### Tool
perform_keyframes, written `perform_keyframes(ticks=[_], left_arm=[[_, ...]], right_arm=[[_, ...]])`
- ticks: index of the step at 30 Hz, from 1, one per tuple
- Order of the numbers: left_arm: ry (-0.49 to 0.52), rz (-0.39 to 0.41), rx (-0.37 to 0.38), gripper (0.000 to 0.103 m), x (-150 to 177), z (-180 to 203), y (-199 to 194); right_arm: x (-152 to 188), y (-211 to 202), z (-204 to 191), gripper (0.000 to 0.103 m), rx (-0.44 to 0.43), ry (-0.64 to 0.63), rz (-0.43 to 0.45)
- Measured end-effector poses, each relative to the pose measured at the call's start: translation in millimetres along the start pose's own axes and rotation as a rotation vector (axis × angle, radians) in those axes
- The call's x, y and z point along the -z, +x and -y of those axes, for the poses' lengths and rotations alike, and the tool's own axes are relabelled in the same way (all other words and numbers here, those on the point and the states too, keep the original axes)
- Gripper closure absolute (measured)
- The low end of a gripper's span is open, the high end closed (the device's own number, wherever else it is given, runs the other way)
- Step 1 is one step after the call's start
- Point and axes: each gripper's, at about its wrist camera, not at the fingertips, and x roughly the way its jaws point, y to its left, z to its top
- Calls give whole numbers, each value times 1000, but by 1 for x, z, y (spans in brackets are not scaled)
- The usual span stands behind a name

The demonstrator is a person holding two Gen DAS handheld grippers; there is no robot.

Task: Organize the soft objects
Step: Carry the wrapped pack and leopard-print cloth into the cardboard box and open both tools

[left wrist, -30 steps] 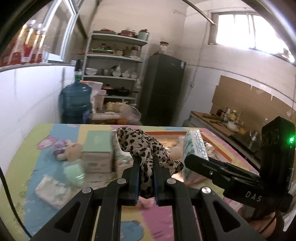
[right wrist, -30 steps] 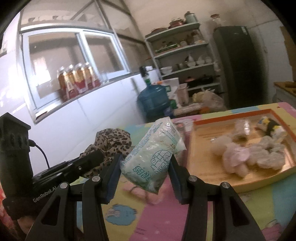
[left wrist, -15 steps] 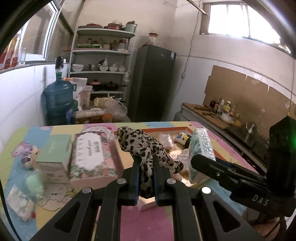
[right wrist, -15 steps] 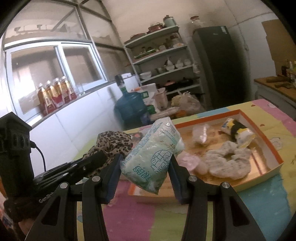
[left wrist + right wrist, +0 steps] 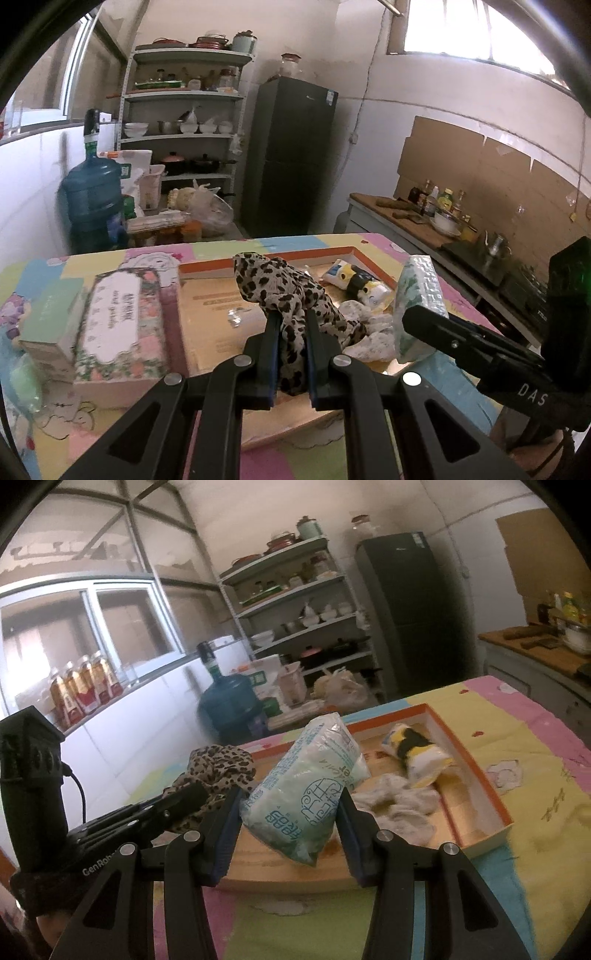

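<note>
My left gripper (image 5: 291, 332) is shut on a leopard-print cloth (image 5: 280, 291) and holds it above the near left part of the orange-rimmed tray (image 5: 266, 258). My right gripper (image 5: 288, 805) is shut on a white and green tissue pack (image 5: 306, 786), held over the tray's near edge (image 5: 476, 775). The pack also shows at the right of the left wrist view (image 5: 413, 295). Inside the tray lie a white crumpled cloth (image 5: 399, 801) and a yellow, black and white soft item (image 5: 413, 753).
A floral tissue box (image 5: 122, 325) and a pale green box (image 5: 51, 317) stand on the colourful mat (image 5: 546, 790) left of the tray. A blue water jug (image 5: 92, 199), shelves (image 5: 181, 122) and a dark fridge (image 5: 291, 158) stand behind the table.
Both grippers have moved right with their loads, from over the mat to over the tray. The tray now fills the middle of both views.
</note>
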Motion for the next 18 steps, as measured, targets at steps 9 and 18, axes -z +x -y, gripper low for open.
perform_keyframes(ticks=[9,18], left_arm=[[13,-18,34,91,-9,16,30],[23,-43,68,91,-16,32,59]], right_arm=[[-3,-3,32,52,55,27,4],[-4,2,53,52,90,46,-11]])
